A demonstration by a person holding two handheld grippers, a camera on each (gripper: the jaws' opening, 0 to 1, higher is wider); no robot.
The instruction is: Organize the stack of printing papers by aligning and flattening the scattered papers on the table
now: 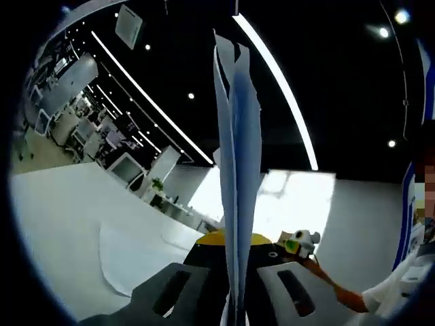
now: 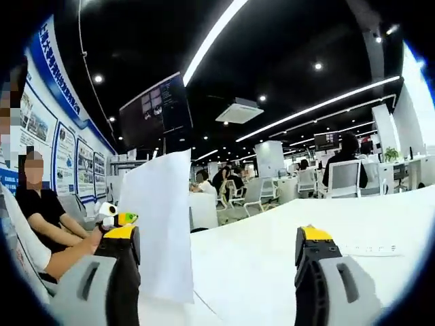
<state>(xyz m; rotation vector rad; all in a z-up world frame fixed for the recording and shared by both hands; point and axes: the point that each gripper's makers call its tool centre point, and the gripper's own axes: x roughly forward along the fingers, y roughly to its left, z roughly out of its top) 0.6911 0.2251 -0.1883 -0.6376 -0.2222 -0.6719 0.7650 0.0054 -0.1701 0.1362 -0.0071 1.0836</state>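
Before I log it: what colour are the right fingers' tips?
Yellow tips, clearest in the right gripper view.

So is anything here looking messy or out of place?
Yes. The papers clamped upright in the left gripper are uneven, their top edges staggered rather than flush. One loose sheet lies apart on the table. The right gripper is open.
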